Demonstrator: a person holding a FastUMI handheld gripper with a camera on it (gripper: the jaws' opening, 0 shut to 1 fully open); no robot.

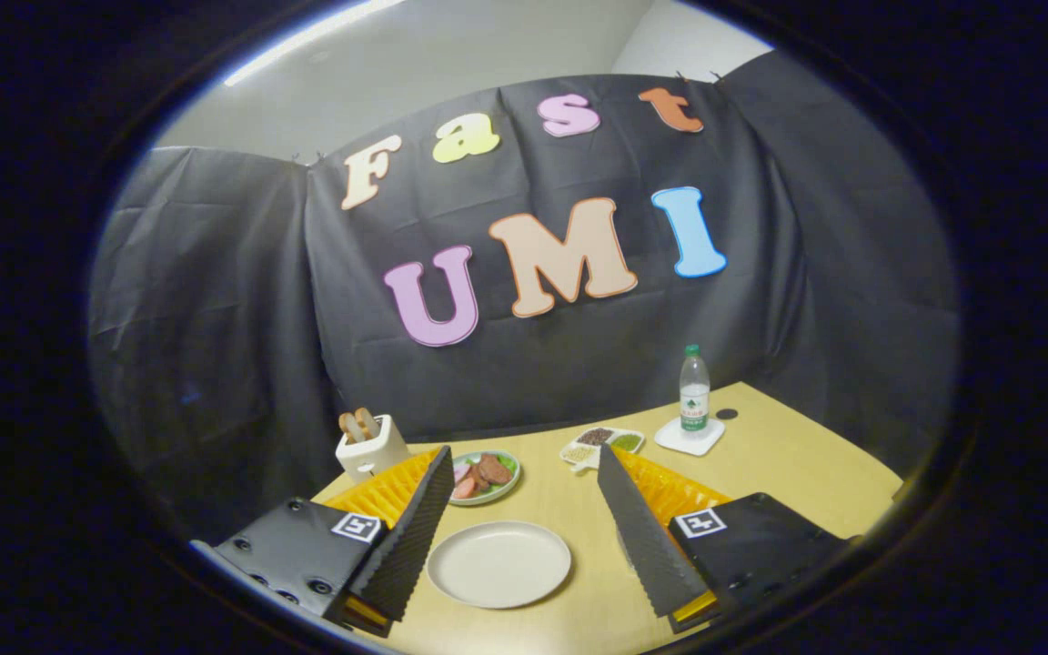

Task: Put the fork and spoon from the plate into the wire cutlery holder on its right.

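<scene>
My gripper (pixel 522 468) is open, its two fingers spread wide above the wooden table (pixel 797 464) with nothing between them. A bare white plate (pixel 498 563) lies on the table between the fingers, below their tips. I see nothing lying on that plate.
Beyond the fingers lie a green plate of sliced sausage (pixel 484 476), a white divided dish of grains (pixel 602 443) and a white toaster with bread (pixel 367 445) by the left finger. A water bottle (pixel 693 389) stands on a white coaster (pixel 689 436) at the back right.
</scene>
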